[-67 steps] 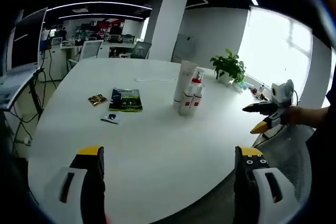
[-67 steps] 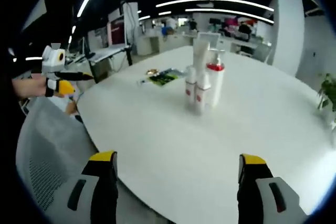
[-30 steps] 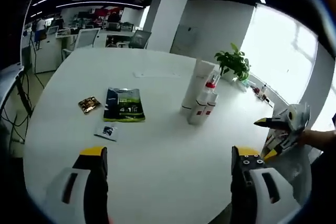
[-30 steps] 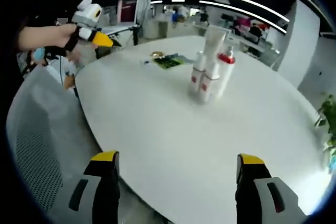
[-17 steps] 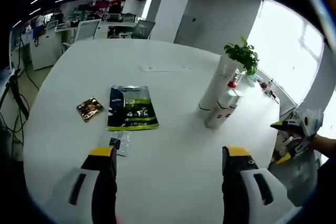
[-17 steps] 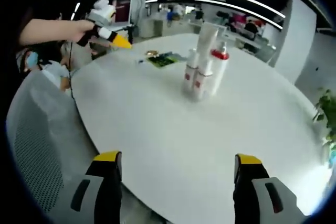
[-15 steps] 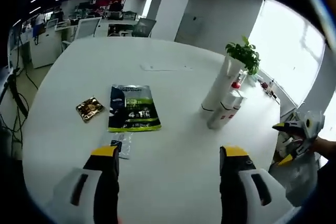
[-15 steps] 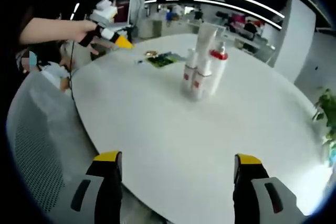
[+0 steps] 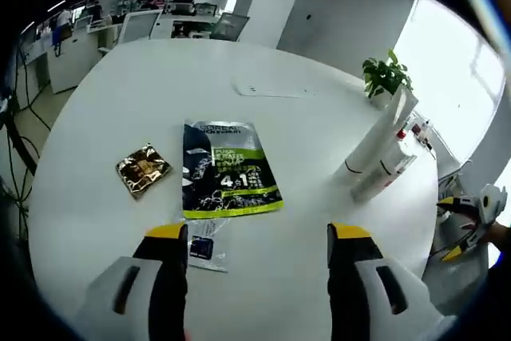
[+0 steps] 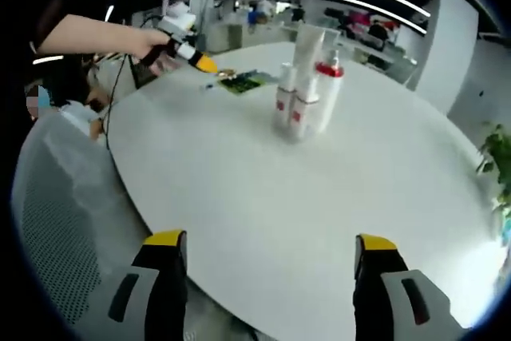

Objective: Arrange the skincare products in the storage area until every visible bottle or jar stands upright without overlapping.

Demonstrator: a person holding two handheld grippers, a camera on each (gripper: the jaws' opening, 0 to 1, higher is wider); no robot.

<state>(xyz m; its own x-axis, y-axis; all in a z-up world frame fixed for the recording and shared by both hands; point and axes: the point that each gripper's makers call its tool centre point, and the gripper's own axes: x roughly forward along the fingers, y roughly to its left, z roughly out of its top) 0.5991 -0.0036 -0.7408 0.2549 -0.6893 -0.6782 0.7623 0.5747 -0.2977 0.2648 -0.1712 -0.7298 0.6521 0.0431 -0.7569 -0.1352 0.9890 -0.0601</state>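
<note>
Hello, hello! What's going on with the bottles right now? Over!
Both grippers open, empty. Bottles upright, clustered on white table. Left gripper above green packet; gold packet beside it.

In your left gripper view, your left gripper [image 9: 257,249] hangs over the near part of the tabletop [image 9: 120,101]. A big sachet [image 9: 226,169] lies flat just ahead of it, a small packet [image 9: 143,169] to its left and a tiny sachet [image 9: 202,245] just in front. The bottles [image 9: 383,149] stand bunched together well off to the right, a potted plant [image 9: 385,77] behind them. Your right gripper [image 10: 270,241] sits over the tabletop's near edge, a chair back [image 10: 64,213] to its left.
</note>
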